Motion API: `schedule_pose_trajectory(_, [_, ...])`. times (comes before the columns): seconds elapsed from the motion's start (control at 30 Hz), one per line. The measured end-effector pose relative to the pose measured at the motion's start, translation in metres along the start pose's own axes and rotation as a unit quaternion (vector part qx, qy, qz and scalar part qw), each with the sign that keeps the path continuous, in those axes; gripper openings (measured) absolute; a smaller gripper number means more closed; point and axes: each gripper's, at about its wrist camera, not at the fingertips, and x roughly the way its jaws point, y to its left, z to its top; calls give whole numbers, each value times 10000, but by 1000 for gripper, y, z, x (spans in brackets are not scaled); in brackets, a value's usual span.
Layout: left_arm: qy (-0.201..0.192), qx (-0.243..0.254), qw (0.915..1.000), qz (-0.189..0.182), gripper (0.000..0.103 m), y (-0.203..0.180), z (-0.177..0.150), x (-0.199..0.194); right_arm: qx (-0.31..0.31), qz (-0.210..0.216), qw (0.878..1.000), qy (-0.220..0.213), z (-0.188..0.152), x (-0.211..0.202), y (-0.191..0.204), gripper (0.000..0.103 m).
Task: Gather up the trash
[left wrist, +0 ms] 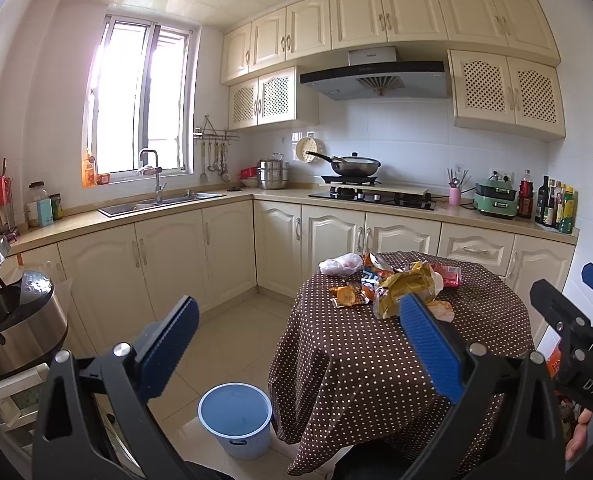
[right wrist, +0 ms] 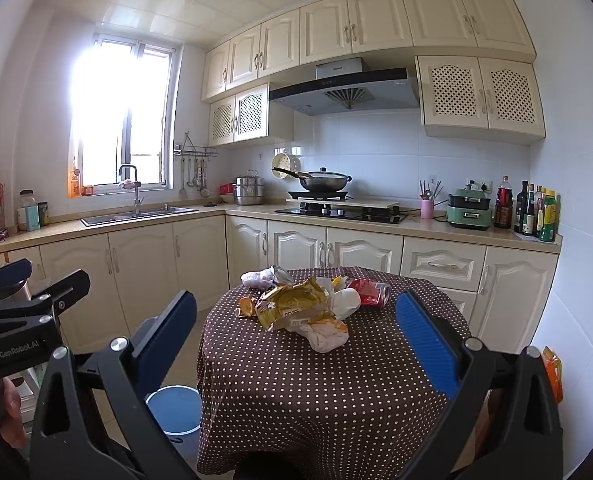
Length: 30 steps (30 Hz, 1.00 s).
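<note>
The trash, wrappers, a crushed can and bags, lies heaped on the dotted table. A blue bin stands on the floor just left of the table. Left gripper and right gripper both hover with jaws wide apart, holding nothing.

left gripper, right gripper — both gaping, empty

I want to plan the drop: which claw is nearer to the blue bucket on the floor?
Left. The blue bucket sits on the floor just below the open left claw; the open right claw hangs over the table, bucket off to its left.
</note>
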Motion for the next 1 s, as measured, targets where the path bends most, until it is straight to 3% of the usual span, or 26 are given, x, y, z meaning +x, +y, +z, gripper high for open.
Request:
schedule_pose_trajectory(0.37, [12, 7, 9999, -121, 98, -1, -1, 2, 35, -36, 10000, 49, -2, 3, -1, 96])
schedule_pose_trajectory(0.63, [17, 123, 9997, -223, 98, -5, 8, 28, 150, -34, 9996, 225, 2, 35, -9, 96])
schedule_pose_trajectory(0.87, [325, 182, 9988, -330, 98, -13, 6, 70, 389, 43, 9983, 422, -2, 69, -23, 96])
schedule_pose_trajectory(1.0, [658, 139, 9968, -436, 98, -14, 1, 100, 534, 122, 9954, 792, -10, 98, -36, 96])
